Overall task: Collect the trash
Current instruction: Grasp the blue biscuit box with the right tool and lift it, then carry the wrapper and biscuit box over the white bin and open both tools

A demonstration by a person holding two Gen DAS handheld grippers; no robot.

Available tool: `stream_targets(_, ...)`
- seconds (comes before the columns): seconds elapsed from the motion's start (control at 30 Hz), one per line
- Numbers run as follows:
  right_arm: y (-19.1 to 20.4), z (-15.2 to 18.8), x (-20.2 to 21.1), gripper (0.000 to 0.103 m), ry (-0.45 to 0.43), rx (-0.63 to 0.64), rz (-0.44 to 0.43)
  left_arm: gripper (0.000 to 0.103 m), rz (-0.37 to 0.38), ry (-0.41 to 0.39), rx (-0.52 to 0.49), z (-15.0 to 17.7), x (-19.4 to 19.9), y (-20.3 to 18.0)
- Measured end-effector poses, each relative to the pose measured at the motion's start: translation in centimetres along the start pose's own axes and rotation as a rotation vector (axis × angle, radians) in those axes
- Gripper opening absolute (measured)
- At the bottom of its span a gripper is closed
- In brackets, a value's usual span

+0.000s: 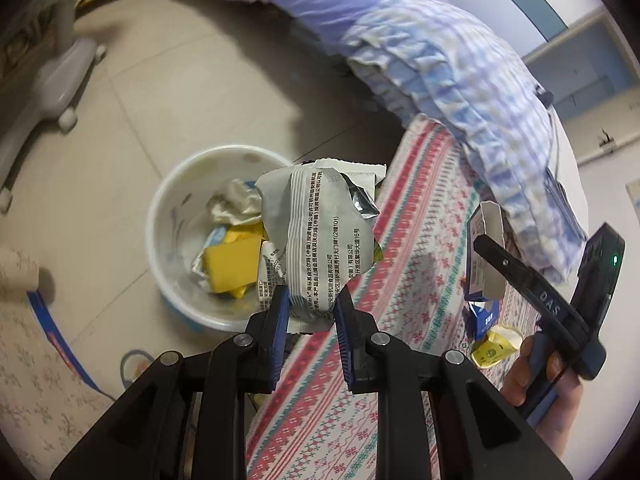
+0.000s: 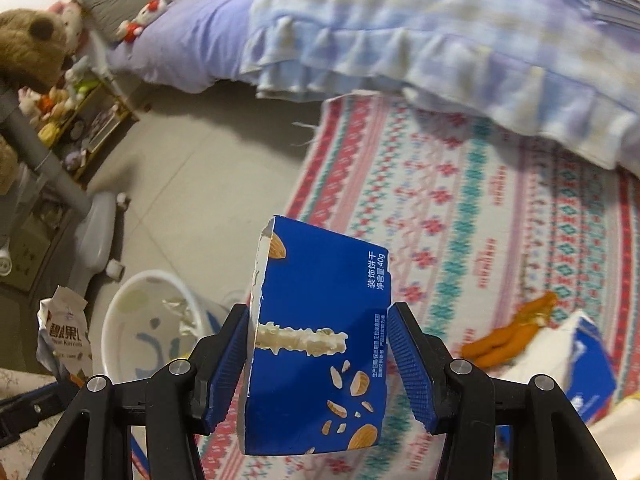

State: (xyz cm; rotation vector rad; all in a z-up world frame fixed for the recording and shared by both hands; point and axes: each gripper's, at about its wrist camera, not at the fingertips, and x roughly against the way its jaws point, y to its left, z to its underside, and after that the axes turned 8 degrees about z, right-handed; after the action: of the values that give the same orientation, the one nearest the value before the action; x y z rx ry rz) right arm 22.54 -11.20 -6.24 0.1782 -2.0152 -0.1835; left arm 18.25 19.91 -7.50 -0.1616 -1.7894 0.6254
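Tiled floor at eleven o'clock, patterned rug at three; left tool gripping white wrapper beside white bin, right tool clamping blue box.

A torn blue snack box is clamped between the blue pads of the right gripper above a patterned rug. A white bin is seen at lower left on the tiled floor, with a crumpled wrapper beside it. Orange scraps and another blue box are shown on the rug at right.
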Motion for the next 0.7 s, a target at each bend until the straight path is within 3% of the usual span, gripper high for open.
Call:
stream_targets(0.27,4.3,0.4,-2.1,0.061,0.019,0.063,-0.075,0.026,-0.007,-0.008,0.114,-1.2,-0.1,4.0)
stream_targets(0.37,6.4,0.7,-2.7,0.061,0.027,0.097,-0.108,0.032,-0.003,-0.016,0.151,-1.7,-0.3,5.2)
stream_targets(0.5,8.8,1.1,-3.4,0.061,0.033,0.133,-0.150,0.057,-0.016,-0.048,0.176,-2.5,-0.2,6.4)
stream_targets(0.7,11.5,2.0,-4.4,0.061,0.043,0.179,-0.188,0.058,0.005,-0.059,0.230,-2.5,0.9,7.3)
